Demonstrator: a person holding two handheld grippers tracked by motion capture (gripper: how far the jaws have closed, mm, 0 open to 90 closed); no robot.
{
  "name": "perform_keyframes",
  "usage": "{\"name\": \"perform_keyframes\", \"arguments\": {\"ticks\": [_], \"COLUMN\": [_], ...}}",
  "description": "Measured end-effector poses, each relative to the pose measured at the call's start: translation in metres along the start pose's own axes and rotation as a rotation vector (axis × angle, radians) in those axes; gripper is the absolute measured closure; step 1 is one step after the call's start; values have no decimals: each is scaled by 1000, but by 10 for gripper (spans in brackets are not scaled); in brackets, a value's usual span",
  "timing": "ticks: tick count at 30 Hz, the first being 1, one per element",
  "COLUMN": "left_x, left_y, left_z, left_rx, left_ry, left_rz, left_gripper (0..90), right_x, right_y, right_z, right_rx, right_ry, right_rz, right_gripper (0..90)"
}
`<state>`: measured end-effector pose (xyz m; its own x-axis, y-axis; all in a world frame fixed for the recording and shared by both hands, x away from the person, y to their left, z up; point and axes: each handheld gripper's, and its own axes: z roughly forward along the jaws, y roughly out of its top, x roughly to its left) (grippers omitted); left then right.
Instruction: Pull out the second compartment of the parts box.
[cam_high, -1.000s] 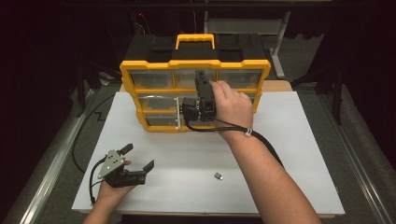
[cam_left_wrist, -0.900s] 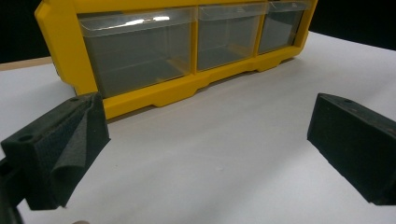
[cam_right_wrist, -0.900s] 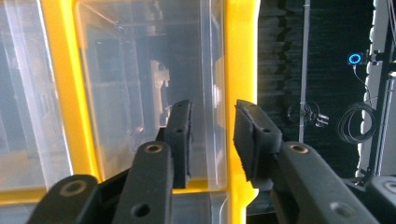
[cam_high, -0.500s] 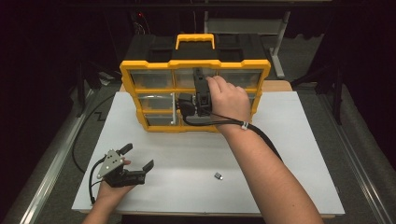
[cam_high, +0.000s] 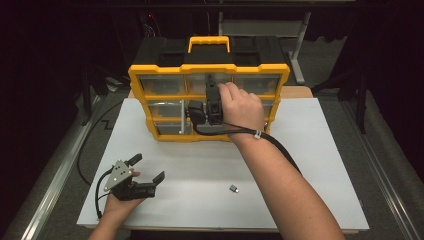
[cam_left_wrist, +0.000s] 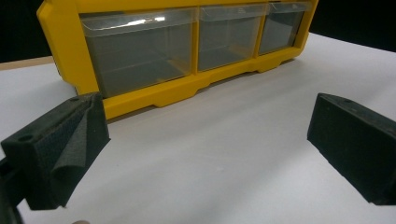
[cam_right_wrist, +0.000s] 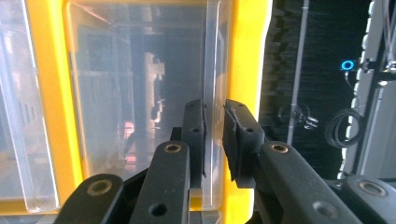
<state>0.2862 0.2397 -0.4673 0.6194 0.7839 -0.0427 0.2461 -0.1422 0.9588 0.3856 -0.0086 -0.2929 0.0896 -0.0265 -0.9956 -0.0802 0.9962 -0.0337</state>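
A yellow organizer (cam_high: 210, 67) with clear drawers stands at the back of the white table. My right gripper (cam_high: 212, 84) is at its top row, on the middle drawer (cam_high: 200, 84). In the right gripper view the jaws have just been closing, and the pads (cam_right_wrist: 195, 126) now pinch that clear drawer's front lip (cam_right_wrist: 215, 93). My left gripper (cam_high: 146, 169) lies in a hand at the table's front left, wide open with nothing between its fingers (cam_left_wrist: 60, 144). It faces the organizer's bottom row (cam_left_wrist: 140, 56).
A small dark piece (cam_high: 233, 188) lies loose on the white table top (cam_high: 310, 165), right of centre near the front. The right gripper's cable (cam_high: 280, 147) runs along the forearm. Dark floor and metal rails surround the table.
The right gripper has shifted a little up the organizer's front to the top middle drawer. The left hand and its gripper have stayed put.
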Motion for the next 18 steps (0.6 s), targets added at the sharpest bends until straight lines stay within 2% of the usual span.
{"name": "perform_keyframes", "arguments": {"ticks": [9, 18], "left_x": [1, 1], "left_y": [0, 0], "left_z": [-1, -1], "left_rx": [-3, -4], "left_ry": [2, 1], "left_rz": [0, 1], "left_gripper": [2, 2], "right_x": [2, 0], "right_y": [4, 4], "right_z": [0, -4], "right_rx": [8, 8], "right_ry": [-20, -6], "right_rz": [-15, -20], "right_gripper": [814, 826]}}
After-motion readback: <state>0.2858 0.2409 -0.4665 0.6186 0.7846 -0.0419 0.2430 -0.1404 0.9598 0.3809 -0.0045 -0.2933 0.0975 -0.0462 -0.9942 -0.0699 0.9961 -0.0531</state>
